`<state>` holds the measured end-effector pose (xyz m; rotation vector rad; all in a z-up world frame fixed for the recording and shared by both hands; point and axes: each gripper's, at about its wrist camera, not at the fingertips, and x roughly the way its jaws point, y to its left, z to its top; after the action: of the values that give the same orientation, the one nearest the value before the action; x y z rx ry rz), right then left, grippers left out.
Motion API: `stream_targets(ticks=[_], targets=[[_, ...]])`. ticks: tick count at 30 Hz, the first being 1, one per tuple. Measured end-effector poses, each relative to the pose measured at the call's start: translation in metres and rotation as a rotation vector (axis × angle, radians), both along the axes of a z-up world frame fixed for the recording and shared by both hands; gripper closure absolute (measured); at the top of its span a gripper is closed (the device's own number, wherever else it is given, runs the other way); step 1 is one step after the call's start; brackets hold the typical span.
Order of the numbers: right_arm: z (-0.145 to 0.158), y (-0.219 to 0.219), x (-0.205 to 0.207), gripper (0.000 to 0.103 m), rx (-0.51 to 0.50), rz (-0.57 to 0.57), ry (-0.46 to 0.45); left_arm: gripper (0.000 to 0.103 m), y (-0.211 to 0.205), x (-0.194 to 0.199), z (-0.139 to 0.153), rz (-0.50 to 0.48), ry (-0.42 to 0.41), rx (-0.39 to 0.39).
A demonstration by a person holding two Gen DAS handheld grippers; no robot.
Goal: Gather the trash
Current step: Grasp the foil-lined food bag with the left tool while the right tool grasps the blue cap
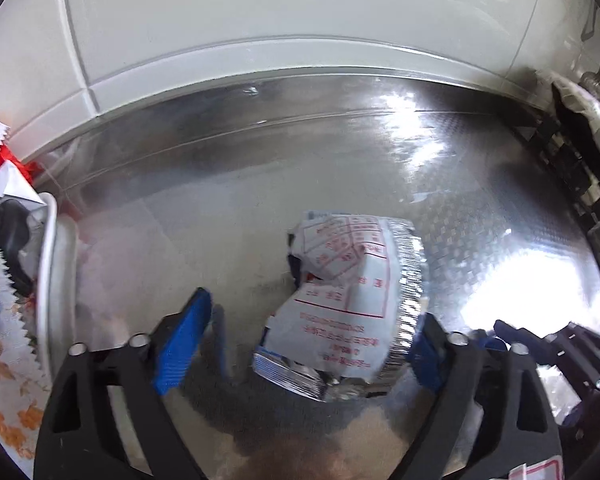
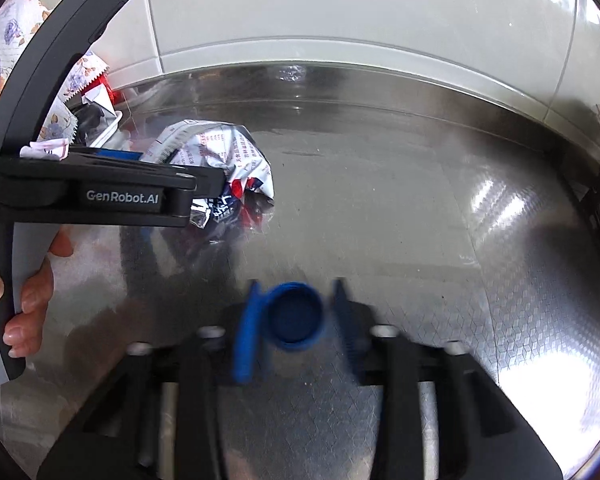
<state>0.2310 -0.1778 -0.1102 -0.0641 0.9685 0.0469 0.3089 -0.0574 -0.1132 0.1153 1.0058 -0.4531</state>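
Observation:
A crumpled silver and white snack wrapper with red print lies on the foil-covered counter. My left gripper is open around it; the right pad touches the wrapper's edge and the left pad stands apart. The wrapper also shows in the right wrist view, partly behind the left gripper's body. My right gripper holds a blue bottle cap between its blurred fingers, just above the counter.
A white bin holding trash and a flowered cloth stands at the left. A white tiled wall rises behind the counter. Dark objects sit at the far right.

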Motion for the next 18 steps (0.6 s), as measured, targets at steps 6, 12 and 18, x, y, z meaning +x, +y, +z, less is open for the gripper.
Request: stream_targets(ticks=[6,12,18], targets=[[0.001,-0.011,0.004,0.070,0.044,-0.029,0.001,0.056,-0.002,-0.003,0.003,-0.029,0.002,-0.039],[0.007,-0.022,0.003,0.070,0.065,-0.041,-0.004,0.062,-0.004,-0.005,0.011,-0.025,-0.015,-0.040],[0.014,-0.031,-0.006,0.070,0.074,-0.039,-0.008,0.063,-0.007,-0.017,0.026,-0.019,-0.047,-0.026]])
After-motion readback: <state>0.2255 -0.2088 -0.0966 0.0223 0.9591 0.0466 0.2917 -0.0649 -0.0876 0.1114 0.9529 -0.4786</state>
